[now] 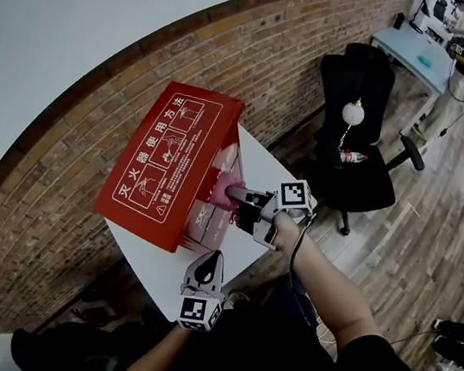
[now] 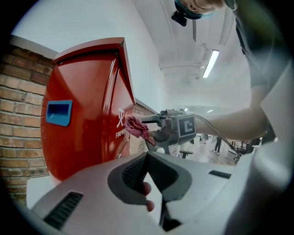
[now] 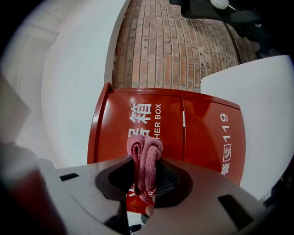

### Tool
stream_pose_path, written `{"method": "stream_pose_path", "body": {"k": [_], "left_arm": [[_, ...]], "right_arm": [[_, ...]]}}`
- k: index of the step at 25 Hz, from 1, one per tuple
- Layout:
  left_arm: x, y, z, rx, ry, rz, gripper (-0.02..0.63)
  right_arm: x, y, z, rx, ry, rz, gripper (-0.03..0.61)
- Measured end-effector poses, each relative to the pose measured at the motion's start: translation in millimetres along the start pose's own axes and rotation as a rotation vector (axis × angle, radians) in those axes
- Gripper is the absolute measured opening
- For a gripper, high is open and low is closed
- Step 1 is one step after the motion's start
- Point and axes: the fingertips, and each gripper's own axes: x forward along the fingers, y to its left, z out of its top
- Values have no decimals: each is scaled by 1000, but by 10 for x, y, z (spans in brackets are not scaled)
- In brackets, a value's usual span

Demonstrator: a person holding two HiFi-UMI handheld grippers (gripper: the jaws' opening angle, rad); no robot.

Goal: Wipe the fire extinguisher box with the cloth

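The red fire extinguisher box stands on the white table, with its back to the brick wall. The right gripper has its 2 jaws squeezed tight on the pink cloth. The cloth is folded into a little bunch that sticks out past the jaw tips. It is right at the front of the box, by the white letters, and looks like it is touching there. The left gripper sits low by the table edge, jaws pressed together with nothing in them.

The step now seems to be rubbing the front. To do it well, push the bunch flat on the red door and slide it in long, slow lines, so the hard jaw tips do not scrape the paint. The box is tall and might tip or slide, so push softly. The free left gripper could steady 1 side.
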Motion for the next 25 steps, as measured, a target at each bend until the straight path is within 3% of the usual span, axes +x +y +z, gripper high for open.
{"method": "stream_pose_path", "body": {"k": [25], "left_arm": [[-140, 124, -142, -5, 38, 41, 28]], "right_arm": [[8, -893, -92, 47, 17, -141, 106]]}}
